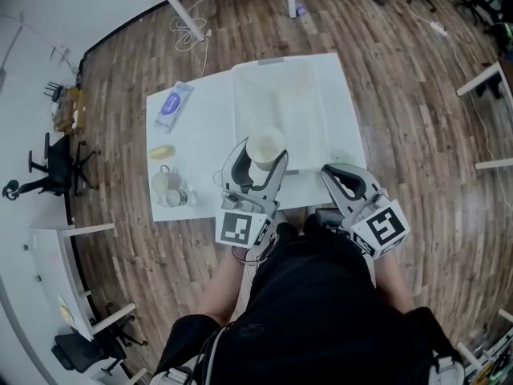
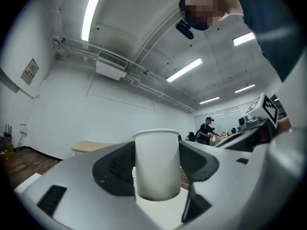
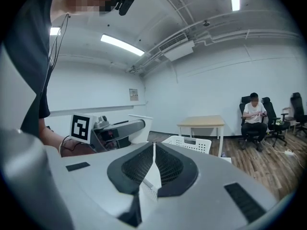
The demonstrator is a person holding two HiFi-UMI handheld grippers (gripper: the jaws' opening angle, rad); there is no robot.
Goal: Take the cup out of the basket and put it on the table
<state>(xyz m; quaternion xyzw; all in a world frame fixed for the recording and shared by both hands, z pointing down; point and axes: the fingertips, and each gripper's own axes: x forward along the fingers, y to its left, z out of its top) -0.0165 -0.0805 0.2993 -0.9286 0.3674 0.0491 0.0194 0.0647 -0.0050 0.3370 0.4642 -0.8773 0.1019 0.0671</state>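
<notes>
Cup: white paper cup [image 2: 157, 164], upright, open end up, pinched between the L gripper's jaws. From my head view the cup [image 1: 265, 148] sits over the near-left edge of the basket, up off the table.
L gripper: L gripper [image 1: 256, 163] spread wide round the cup, both pads pressed on its sides; in its own view the L gripper [image 2: 157, 176] points about level, with only room wall and ceiling behind the cup.
R gripper: R gripper [image 1: 330, 172] to the right of the cup, near the basket's near-right corner; jaws pressed together, nothing between them. In its own view the R gripper [image 3: 153, 153] also points roughly level.
Basket: white basket [image 1: 240, 103] on the right part of the table; I see nothing else in it. Perforated wall shows just past the R jaws [image 3: 189, 143].
Table: white table [image 1: 208, 111] on a wood floor.
Table, left side: blue/white packet [image 1: 173, 105] far-left, small yellow item [image 1: 161, 152] nearer, two mug-like things [image 1: 166, 187] nearest; can't tell more.
Bkgd: seated person [image 3: 253, 116] far right, wooden desk [image 3: 201, 122] beside them; standing person [image 2: 207, 128] far off.
</notes>
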